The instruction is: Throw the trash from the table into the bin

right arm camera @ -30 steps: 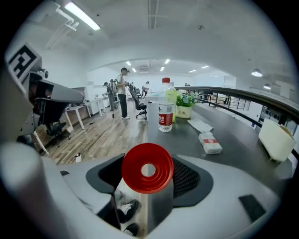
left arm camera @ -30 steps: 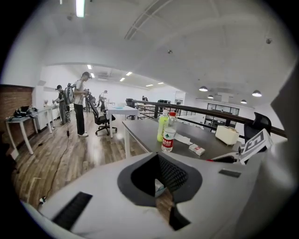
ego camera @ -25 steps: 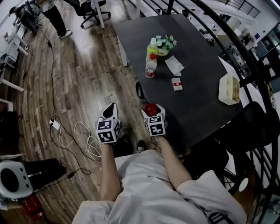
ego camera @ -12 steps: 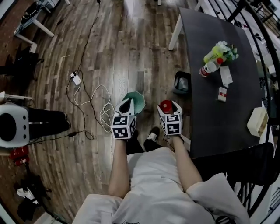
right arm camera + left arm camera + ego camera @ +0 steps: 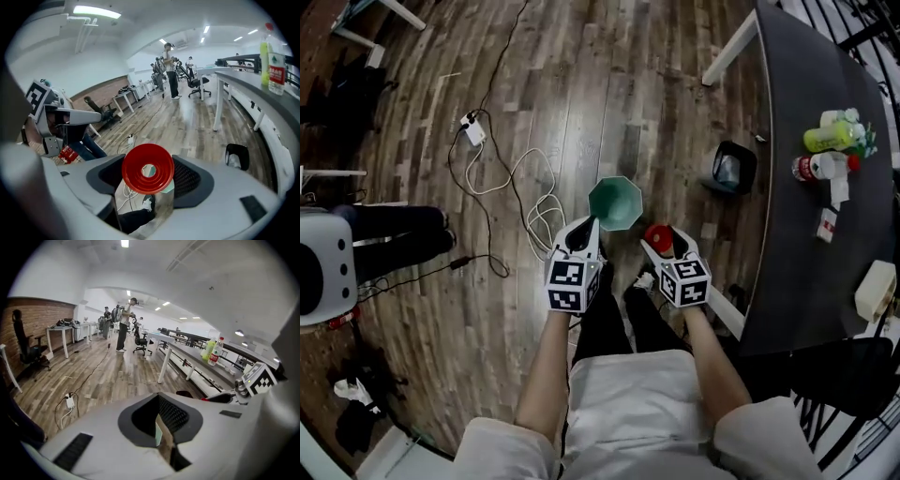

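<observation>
Wood floor [image 5: 581, 84], dark table [image 5: 806, 206] at right. Right gripper [image 5: 660, 238] clamps a red-topped, seemingly clear container [image 5: 655, 233]; left gripper [image 5: 584, 231] closed. Green bin [image 5: 615, 202], unseen a second ago, now sits just ahead.

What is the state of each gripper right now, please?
Left gripper: jaws closed, nothing visible between them.
Right gripper: closed on a clear container with a red end.

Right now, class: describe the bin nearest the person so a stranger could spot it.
Find the wooden floor left of the dark table. Just beyond the left claw stands the green bin, many-sided and open-topped, unlike the black bin by the table.
</observation>
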Demonstrator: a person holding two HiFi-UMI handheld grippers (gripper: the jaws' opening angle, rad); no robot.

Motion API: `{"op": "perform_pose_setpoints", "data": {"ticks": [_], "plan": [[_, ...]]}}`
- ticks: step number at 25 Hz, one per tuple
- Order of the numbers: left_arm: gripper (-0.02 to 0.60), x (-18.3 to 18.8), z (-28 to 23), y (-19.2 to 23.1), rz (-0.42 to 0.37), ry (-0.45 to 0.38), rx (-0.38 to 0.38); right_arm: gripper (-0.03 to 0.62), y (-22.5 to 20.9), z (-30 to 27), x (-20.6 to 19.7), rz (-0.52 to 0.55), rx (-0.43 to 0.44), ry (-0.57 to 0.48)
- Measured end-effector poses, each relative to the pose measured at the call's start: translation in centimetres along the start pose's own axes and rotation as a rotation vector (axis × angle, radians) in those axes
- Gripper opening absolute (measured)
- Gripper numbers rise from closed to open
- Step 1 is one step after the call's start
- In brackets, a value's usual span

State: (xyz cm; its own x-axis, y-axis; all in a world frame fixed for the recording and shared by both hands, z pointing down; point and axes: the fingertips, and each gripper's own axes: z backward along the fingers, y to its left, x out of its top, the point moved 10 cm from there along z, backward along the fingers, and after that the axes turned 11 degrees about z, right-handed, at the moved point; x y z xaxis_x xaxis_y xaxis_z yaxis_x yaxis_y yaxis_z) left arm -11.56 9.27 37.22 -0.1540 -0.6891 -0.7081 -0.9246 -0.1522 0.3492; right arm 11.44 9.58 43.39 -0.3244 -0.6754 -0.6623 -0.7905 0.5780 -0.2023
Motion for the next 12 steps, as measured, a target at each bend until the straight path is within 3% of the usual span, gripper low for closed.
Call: {"op": "perform_pose_setpoints", "data": {"ticks": [4, 9, 12], "plan": [[0.029, -3.3, -2.7, 3.5, -0.049, 0.029, -0.046, 0.333, 0.1, -5.0, -2.4, 0.012, -0.013, 0.023], [0.029, -9.0, -5.9, 7.1, -0.083, 0.194, -0.100, 0.333, 0.3, -9.8, -5.5, -0.080, -0.002, 0.047], [0.029, -11.0, -8.7, 9.7, -0.085, 0.219, -0.112, 0.333, 0.4, -13.3, -6.1, -0.105, -0.028, 0.045]]}}
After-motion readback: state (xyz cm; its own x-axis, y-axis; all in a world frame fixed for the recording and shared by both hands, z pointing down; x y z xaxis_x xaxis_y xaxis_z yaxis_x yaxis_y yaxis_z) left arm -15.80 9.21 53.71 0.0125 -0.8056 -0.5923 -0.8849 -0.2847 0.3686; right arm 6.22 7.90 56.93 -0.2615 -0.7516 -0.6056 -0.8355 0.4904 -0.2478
